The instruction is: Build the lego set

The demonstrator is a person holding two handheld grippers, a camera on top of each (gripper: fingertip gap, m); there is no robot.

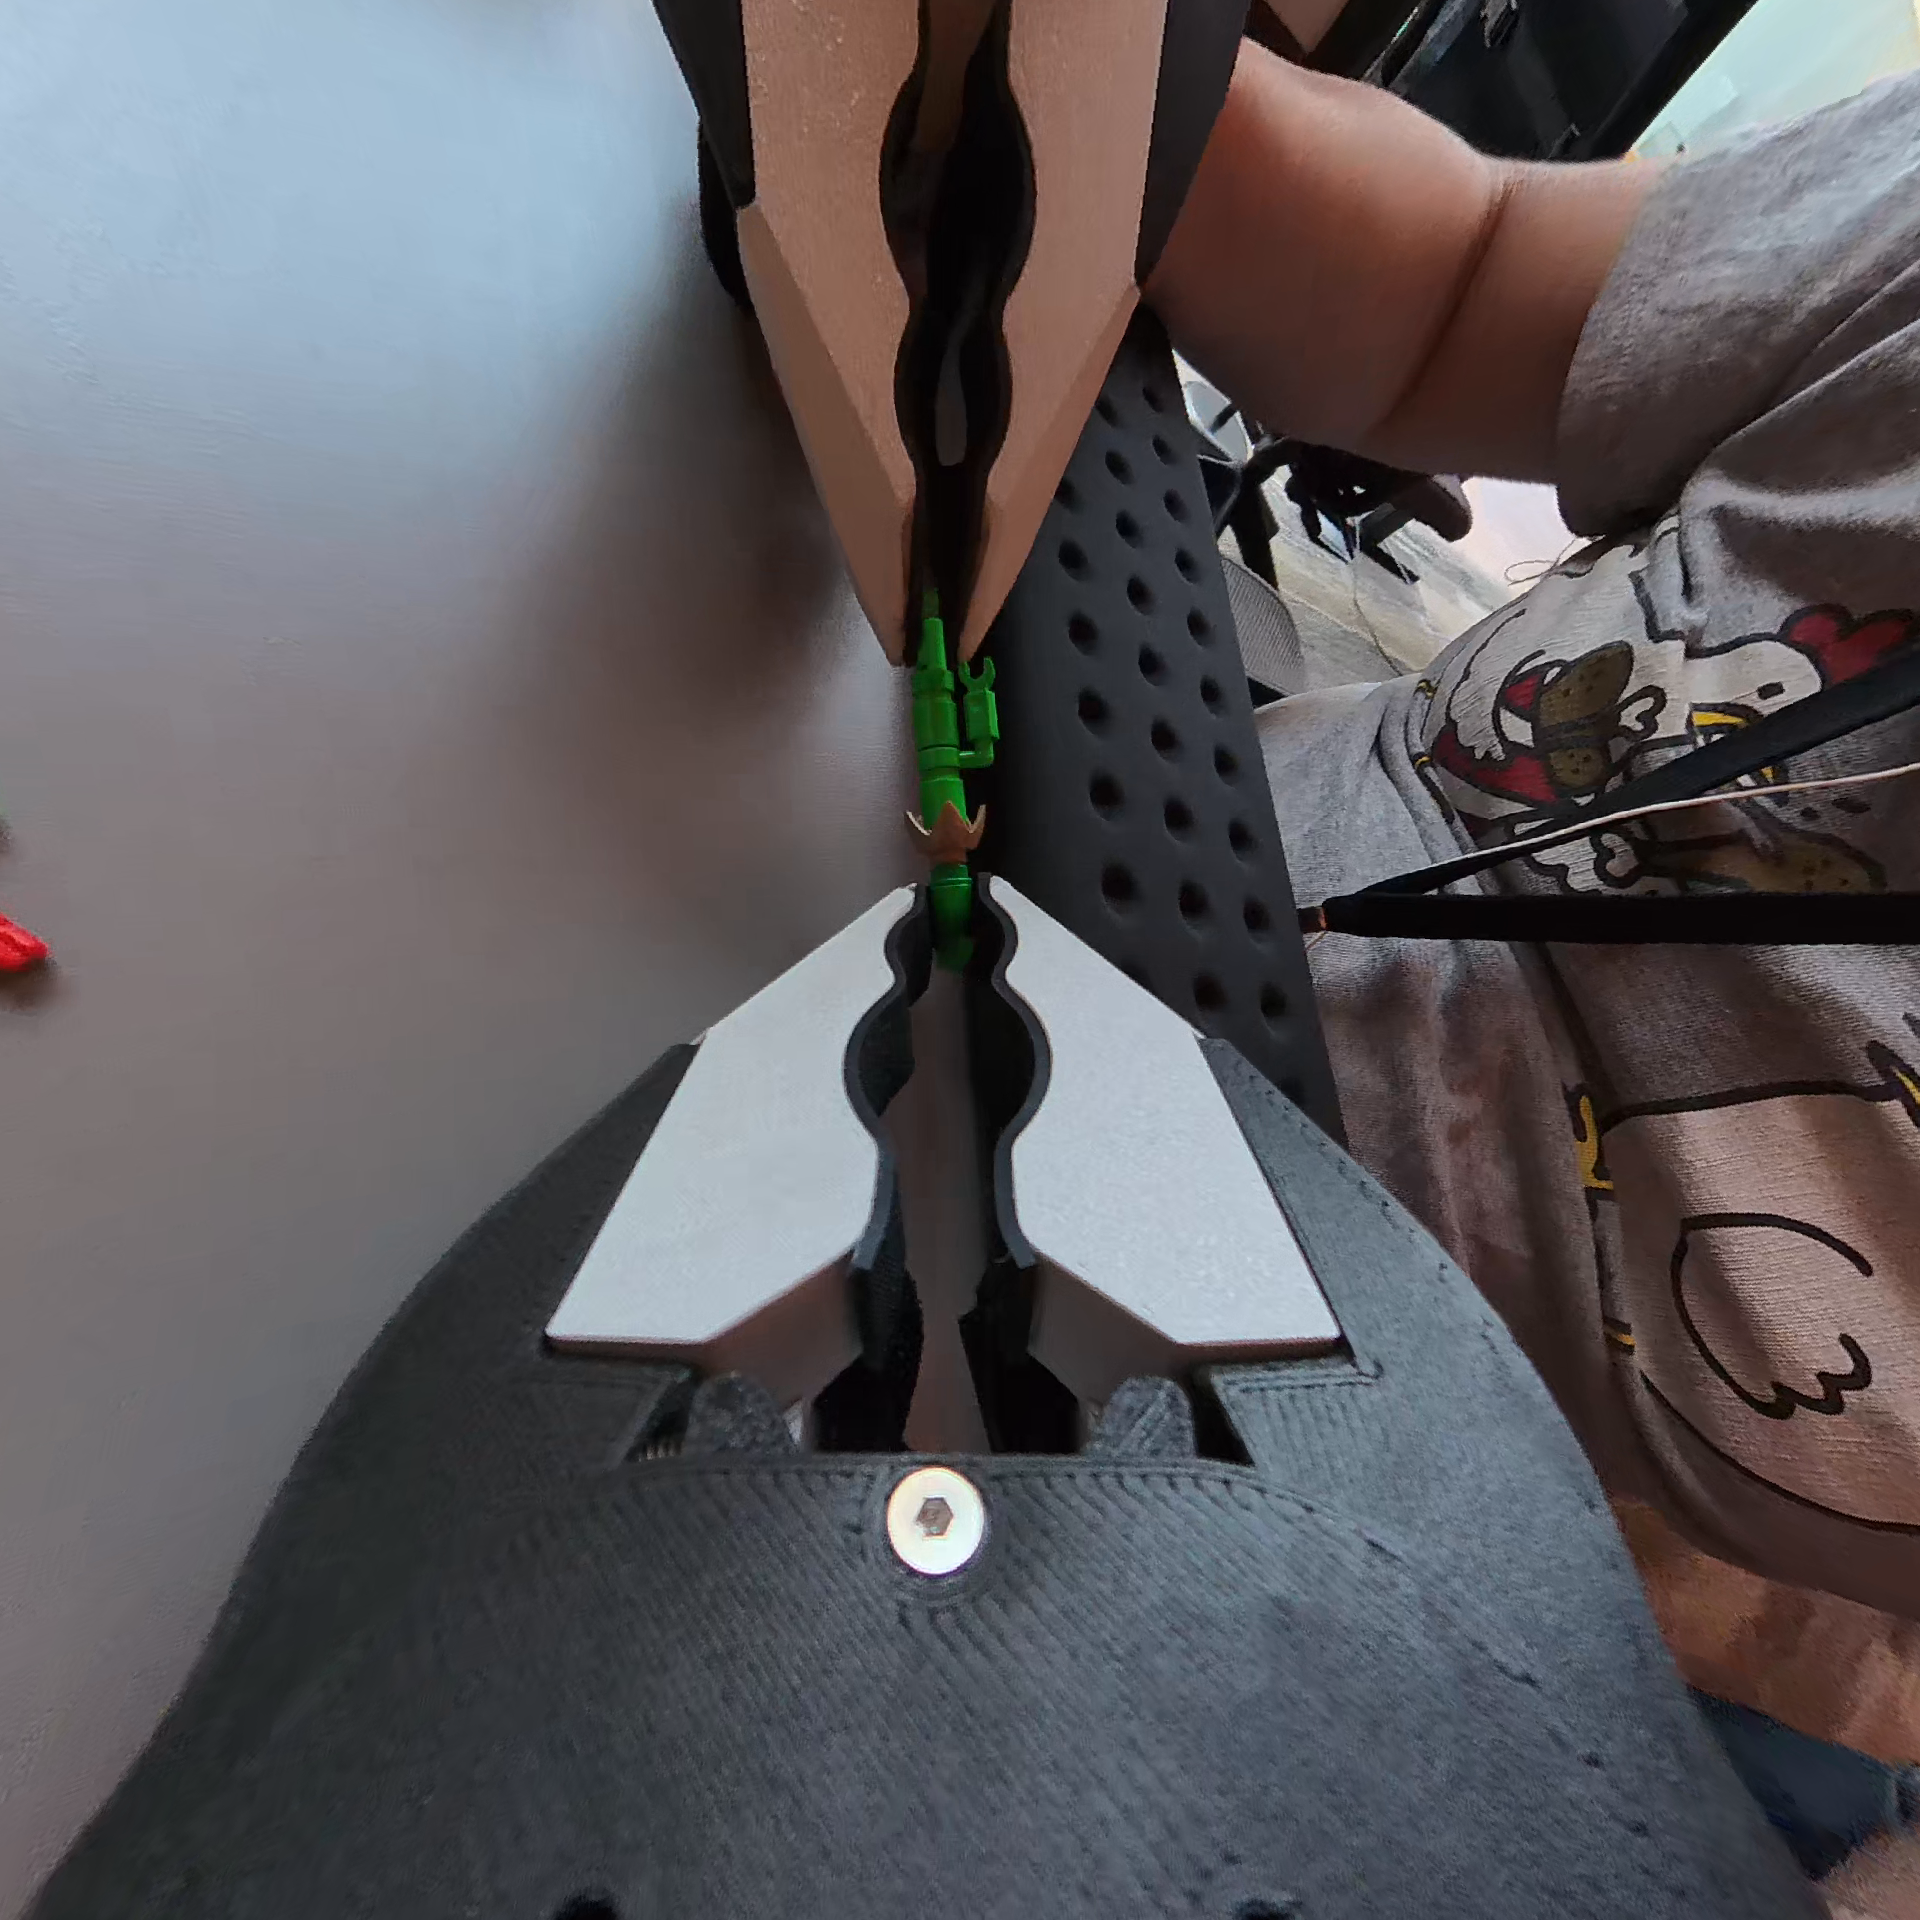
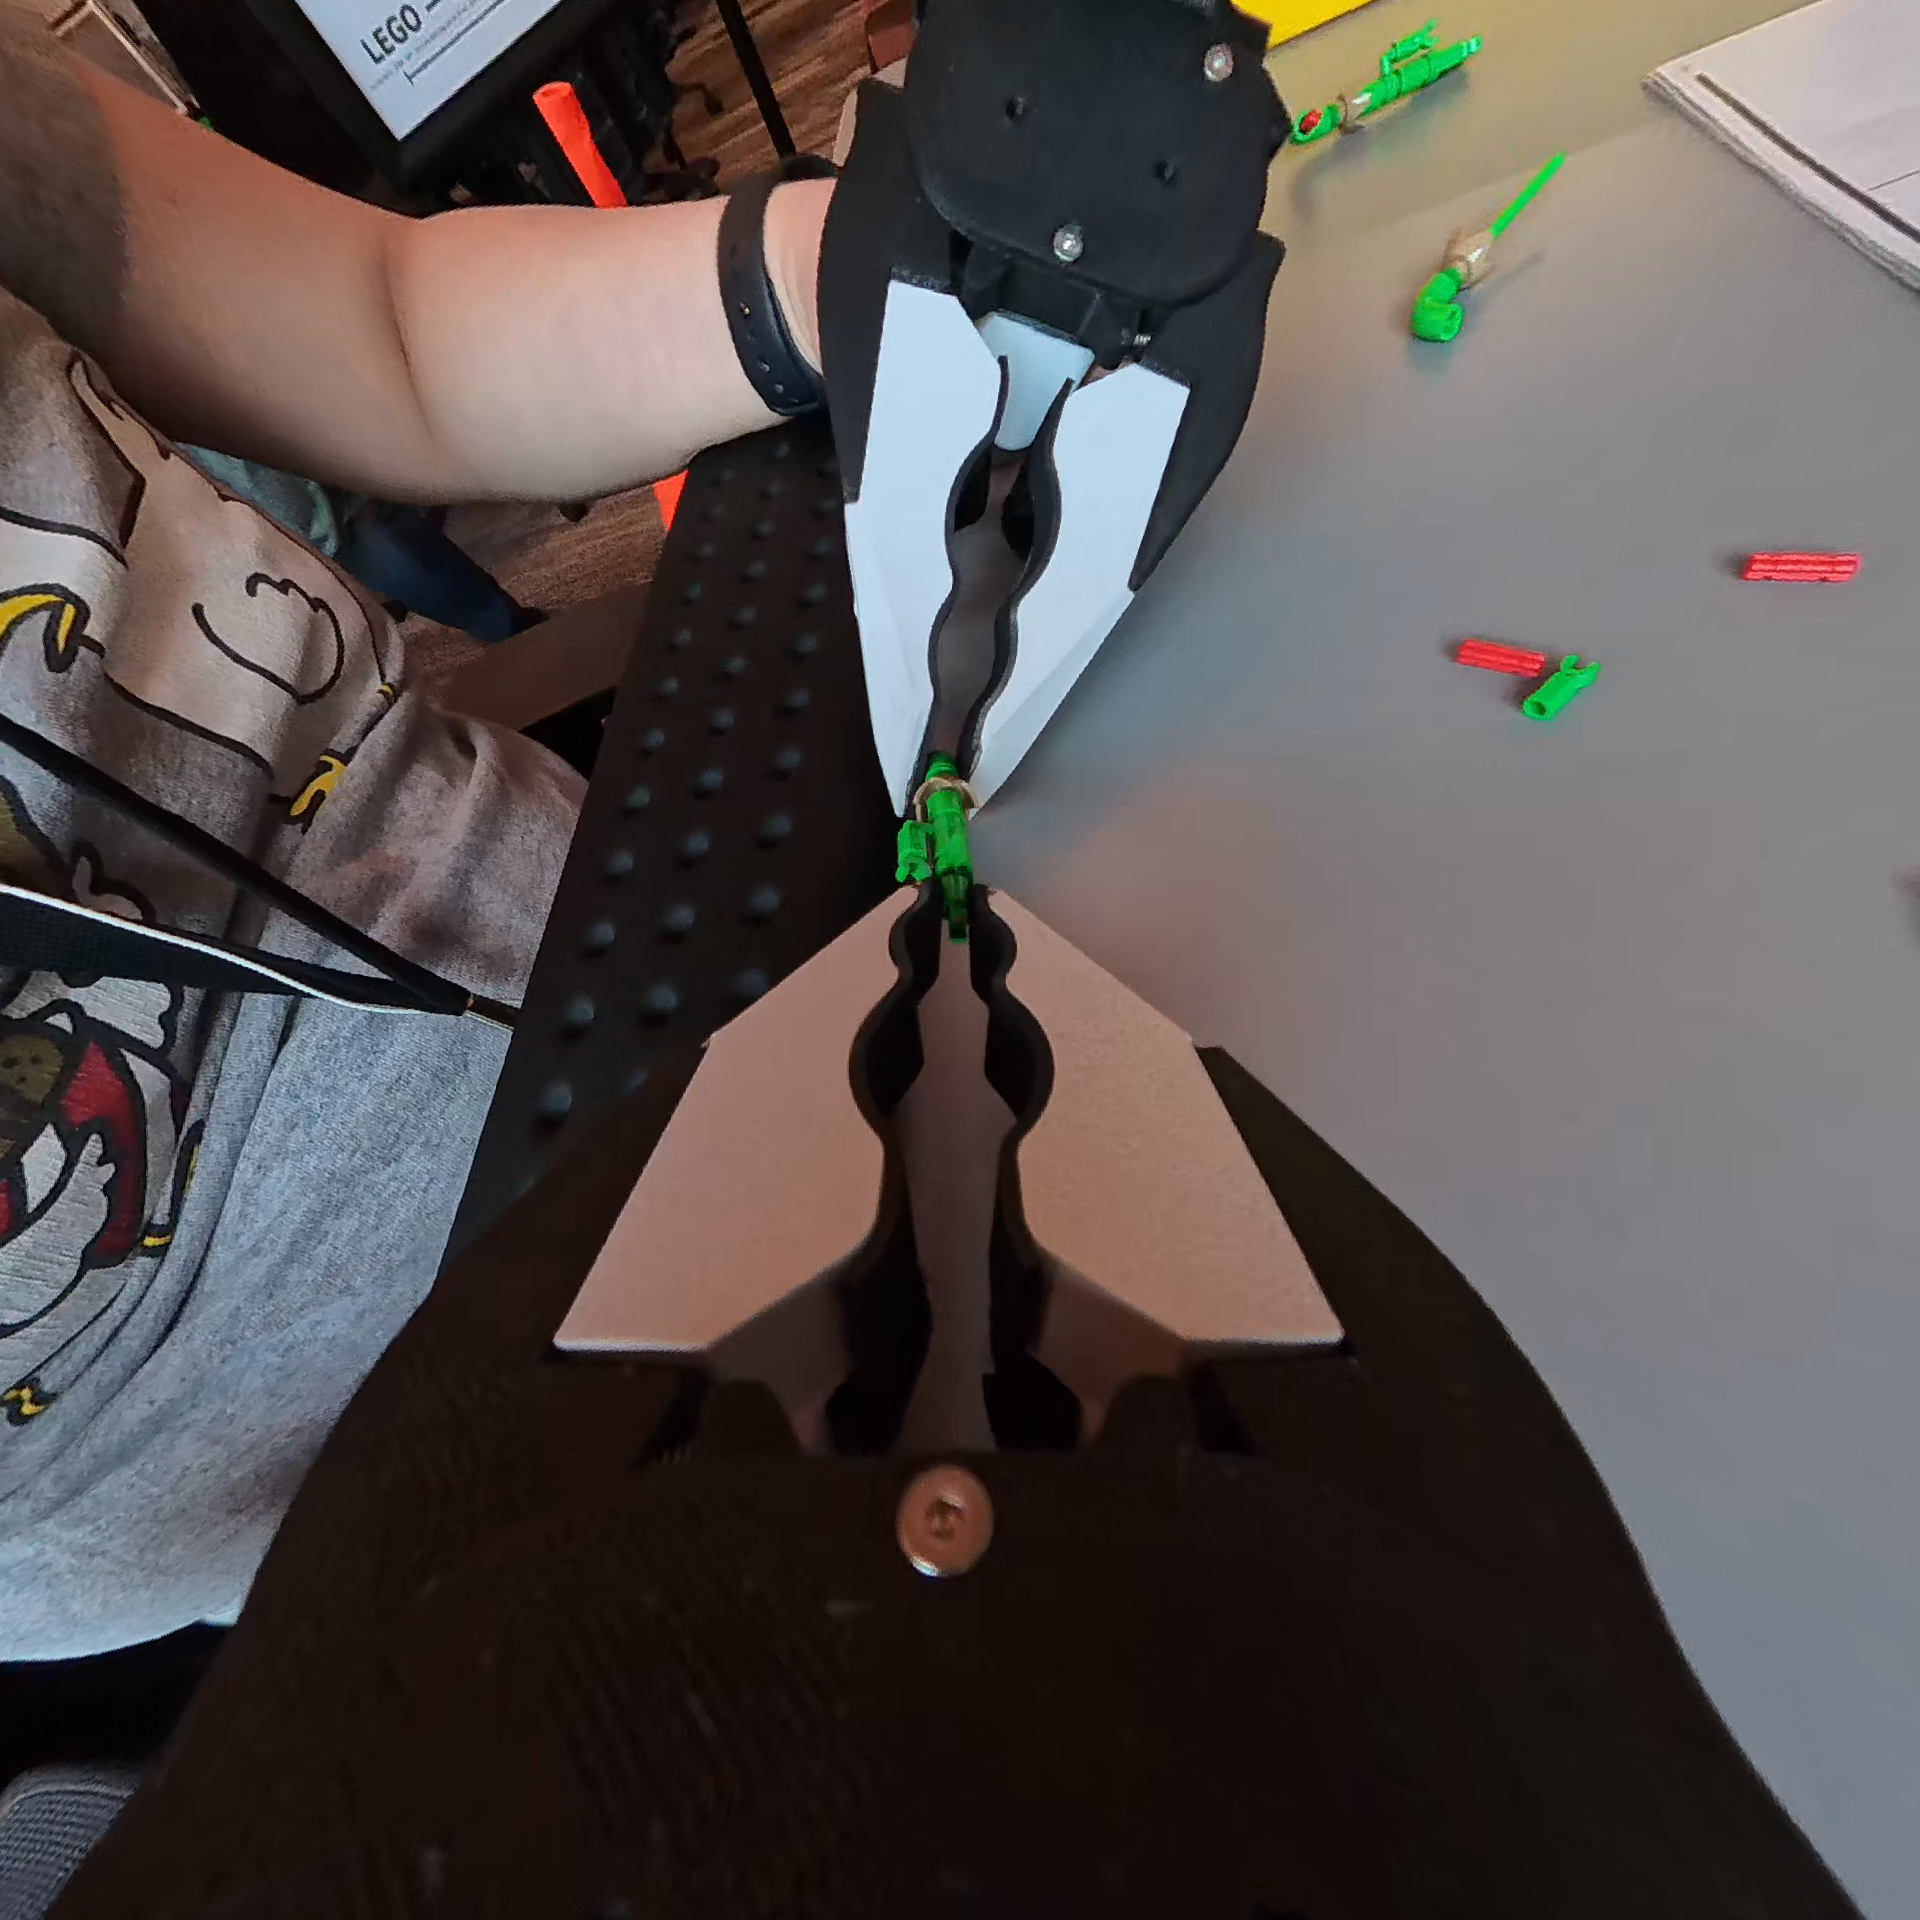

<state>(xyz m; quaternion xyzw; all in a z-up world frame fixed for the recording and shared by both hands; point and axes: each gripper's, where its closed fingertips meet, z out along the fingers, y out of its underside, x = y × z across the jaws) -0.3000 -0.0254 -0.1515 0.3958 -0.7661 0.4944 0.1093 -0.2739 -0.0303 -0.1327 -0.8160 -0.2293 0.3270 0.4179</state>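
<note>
A thin green lego stem (image 1: 943, 748) with a small tan crown piece (image 1: 943, 826) and a side clip (image 1: 979, 707) is held between my two grippers, tip to tip, above the grey table's near edge. My left gripper (image 1: 951, 904), grey-fingered, is shut on its lower end. My right gripper (image 1: 935, 639), tan-fingered, is shut on its upper end. In the right wrist view the same stem (image 2: 943, 847) runs from my right gripper (image 2: 954, 920) to the left gripper (image 2: 940, 784).
Loose parts lie on the grey table (image 2: 1455, 935): two red ridged pieces (image 2: 1501, 657) (image 2: 1801, 566), a green clip (image 2: 1558, 688), a green stem with tan piece (image 2: 1455, 291), another green assembly (image 2: 1382, 83). A black perforated strip (image 2: 707, 790) borders the table. Paper sheets (image 2: 1808, 135) lie far right. The person's arm and shirt are close. Less than 4 cm separates the two grippers' tips.
</note>
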